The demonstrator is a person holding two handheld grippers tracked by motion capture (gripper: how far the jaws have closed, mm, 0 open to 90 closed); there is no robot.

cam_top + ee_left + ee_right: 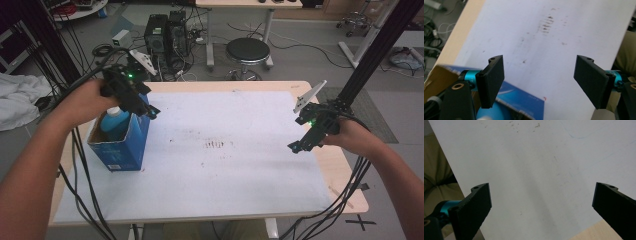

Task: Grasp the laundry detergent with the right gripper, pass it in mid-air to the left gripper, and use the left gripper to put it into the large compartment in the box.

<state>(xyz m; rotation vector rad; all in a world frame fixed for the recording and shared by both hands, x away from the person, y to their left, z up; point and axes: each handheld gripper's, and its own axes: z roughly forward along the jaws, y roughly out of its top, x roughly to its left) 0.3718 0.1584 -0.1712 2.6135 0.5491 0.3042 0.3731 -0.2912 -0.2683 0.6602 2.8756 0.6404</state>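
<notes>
An open blue cardboard box (122, 145) stands on the white sheet (220, 165) at the table's left side, with a light blue bottle (114, 120) upright inside it. My left gripper (145, 107) hovers over the box's top far corner, jaws wide apart and empty; in the left gripper view (540, 82) the box rim (524, 100) and bottle top (491, 113) lie just below its jaws. My right gripper (300, 145) hangs open above the sheet near the right edge, nothing between its jaws (541, 207).
Brown smudges (216, 145) mark the middle of the sheet. The wooden table (345, 175) shows bare at its right and left margins. Beyond the far edge stand a black stool (247, 51) and computer towers (165, 32). Cables (82, 190) trail off the left front.
</notes>
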